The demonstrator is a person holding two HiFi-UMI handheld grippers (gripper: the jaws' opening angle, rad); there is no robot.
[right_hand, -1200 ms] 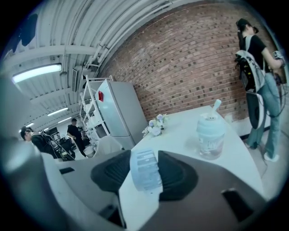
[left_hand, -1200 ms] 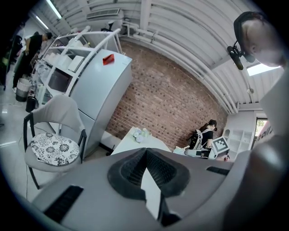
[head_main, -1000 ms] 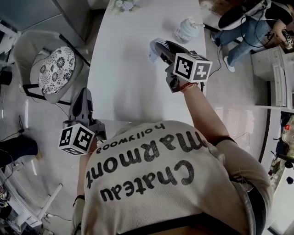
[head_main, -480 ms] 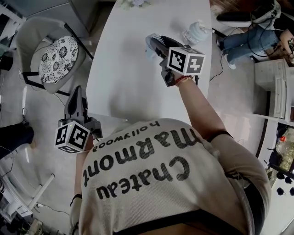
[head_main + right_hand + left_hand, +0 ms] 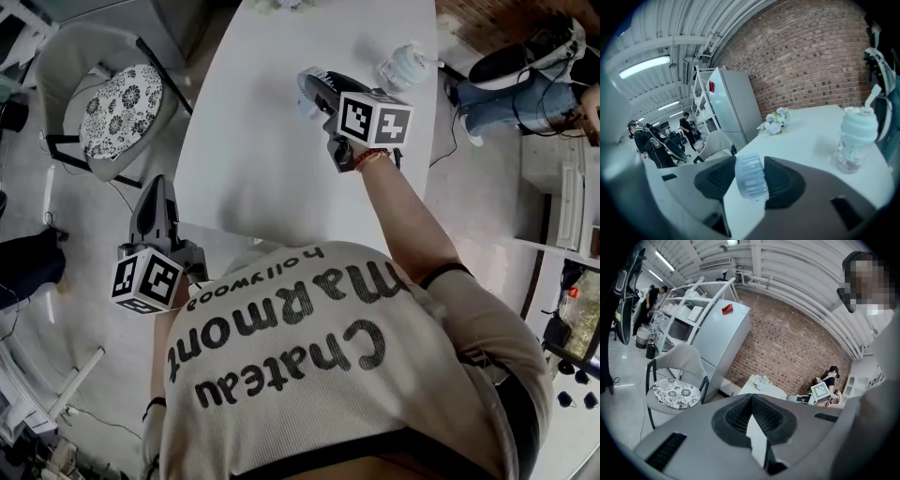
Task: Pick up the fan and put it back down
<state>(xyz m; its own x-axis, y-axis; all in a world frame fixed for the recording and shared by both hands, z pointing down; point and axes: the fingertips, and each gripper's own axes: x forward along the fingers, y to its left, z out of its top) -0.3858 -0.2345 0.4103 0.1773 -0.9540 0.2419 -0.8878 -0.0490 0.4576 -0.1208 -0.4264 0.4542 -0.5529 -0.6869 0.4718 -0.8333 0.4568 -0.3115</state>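
Note:
A small pale-blue fan [image 5: 750, 176] sits upright between the dark pads of my right gripper [image 5: 751, 180], which is shut on it. In the head view that gripper [image 5: 315, 86] reaches over the far part of the white table [image 5: 262, 159], with the fan [image 5: 306, 94] at its tip. I cannot tell whether the fan touches the tabletop. My left gripper [image 5: 157, 199] hangs off the table's left edge, over the floor. Its pads [image 5: 740, 416] meet at the tips with nothing between them.
A clear bottle with a pale cap and straw [image 5: 405, 66] stands just right of the fan, also in the right gripper view [image 5: 857, 140]. Flowers [image 5: 776, 121] lie at the table's far end. A chair with a patterned cushion [image 5: 117, 112] stands left. A person [image 5: 525, 66] sits far right.
My right gripper has sunk a little toward the table with the fan still in its jaws. The left gripper has drifted slightly beside the table's edge.

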